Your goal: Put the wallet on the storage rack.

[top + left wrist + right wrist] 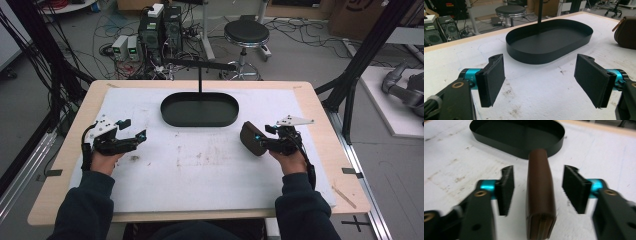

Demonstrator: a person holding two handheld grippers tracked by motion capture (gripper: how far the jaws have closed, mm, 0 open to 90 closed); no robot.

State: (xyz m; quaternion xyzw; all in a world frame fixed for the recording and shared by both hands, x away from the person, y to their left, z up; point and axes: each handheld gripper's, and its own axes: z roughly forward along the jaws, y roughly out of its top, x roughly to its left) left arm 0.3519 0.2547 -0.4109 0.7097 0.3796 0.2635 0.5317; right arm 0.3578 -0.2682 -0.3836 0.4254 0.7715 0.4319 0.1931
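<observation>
High view: the person's two hands are resting on the white mat, one gripper in each.
Right gripper: its jaws are standing apart, with clear gaps on both sides of the brown case between them; the pads are not pressing it.
Brown case: it is standing on its edge on the mat, just in front of the black oval tray.
Left gripper: its jaws are gaping wide over bare mat, holding nothing, well apart from the case.

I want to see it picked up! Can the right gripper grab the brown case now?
Probably yes. The brown case stands on edge between the right gripper's open fingers, with a gap on each side and nothing blocking.
</observation>
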